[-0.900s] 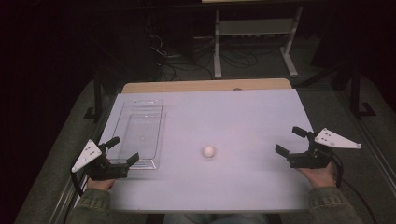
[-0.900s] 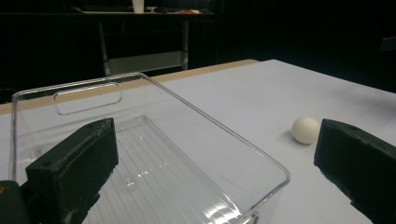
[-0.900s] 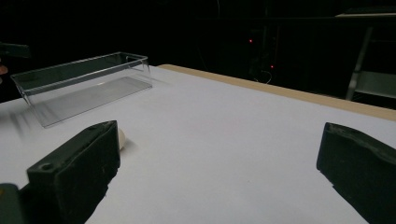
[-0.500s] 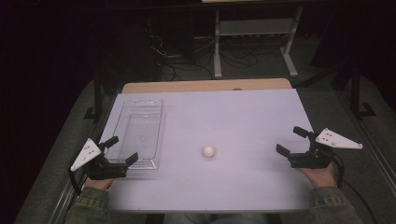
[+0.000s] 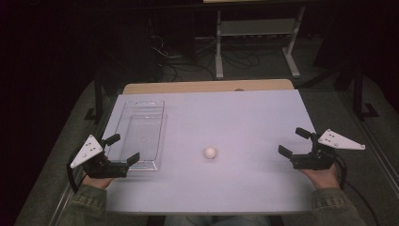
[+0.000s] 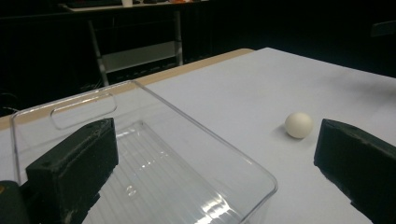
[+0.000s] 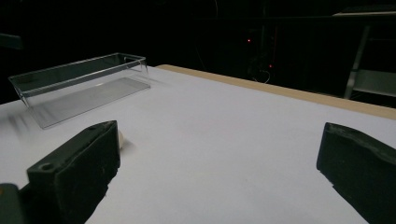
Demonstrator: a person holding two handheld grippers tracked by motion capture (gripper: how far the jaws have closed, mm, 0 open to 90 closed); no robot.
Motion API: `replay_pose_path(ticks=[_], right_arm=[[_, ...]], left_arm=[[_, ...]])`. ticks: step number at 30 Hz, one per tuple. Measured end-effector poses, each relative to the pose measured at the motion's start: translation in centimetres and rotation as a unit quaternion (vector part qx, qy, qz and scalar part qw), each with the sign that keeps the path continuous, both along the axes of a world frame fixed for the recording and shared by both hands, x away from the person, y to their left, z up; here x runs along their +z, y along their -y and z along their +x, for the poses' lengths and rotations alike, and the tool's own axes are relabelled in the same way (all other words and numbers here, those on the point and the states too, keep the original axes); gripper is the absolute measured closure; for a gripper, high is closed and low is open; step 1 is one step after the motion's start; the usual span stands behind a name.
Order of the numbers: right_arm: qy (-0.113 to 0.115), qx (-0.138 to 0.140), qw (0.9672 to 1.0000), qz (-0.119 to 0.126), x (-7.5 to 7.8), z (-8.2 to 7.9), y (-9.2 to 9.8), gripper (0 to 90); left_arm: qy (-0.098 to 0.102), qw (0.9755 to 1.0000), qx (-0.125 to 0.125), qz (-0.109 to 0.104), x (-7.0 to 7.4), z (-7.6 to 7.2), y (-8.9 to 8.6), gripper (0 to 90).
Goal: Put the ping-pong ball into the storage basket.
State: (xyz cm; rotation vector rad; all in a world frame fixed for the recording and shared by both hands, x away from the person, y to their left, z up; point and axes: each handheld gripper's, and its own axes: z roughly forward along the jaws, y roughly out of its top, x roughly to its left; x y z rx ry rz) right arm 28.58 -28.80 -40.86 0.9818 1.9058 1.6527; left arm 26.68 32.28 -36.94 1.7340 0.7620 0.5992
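Note:
A small white ball [image 5: 210,152] lies near the middle of the white table [image 5: 244,117]; the left gripper view has the ball [image 6: 298,124] just right of the tray. A clear plastic tray [image 5: 140,134] sits empty on the left half of the table. My left gripper [image 5: 121,149] is open at the tray's near end, its jaws spread wide around the tray corner [image 6: 252,186]. My right gripper [image 5: 294,142] is open near the right edge, with nothing between its jaws. In the right gripper view the ball [image 7: 121,138] peeks out behind the left jaw, the tray [image 7: 79,84] farther off.
A wooden strip [image 5: 207,86] runs along the table's far edge. Beyond the table stands a metal shelf frame [image 5: 256,37] with cables on the dark floor.
Both grippers have barely shifted; the ball and the tray lie where they were.

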Motion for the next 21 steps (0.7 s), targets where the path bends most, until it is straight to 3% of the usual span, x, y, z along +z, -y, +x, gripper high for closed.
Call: replay_pose_path(ticks=[9, 15, 21], right_arm=[[0.001, 0.005, 1.0, 0.001, 0.0, 0.0, 0.0, 0.0], [0.001, 0.004, 1.0, 0.001, 0.0, 0.0, 0.0, 0.0], [0.0, 0.005, 1.0, 0.0, 0.0, 0.0, 0.0, 0.0]], left_arm=[[0.002, 0.999, -0.033, 0.031, 2.0, 1.1, 1.6, 0.0], [-0.017, 0.9971, -0.048, 0.057, 3.1, 2.0, 2.3, 0.0], [-0.024, 0.9957, -0.058, 0.067, 4.1, 2.8, 2.9, 0.0]])
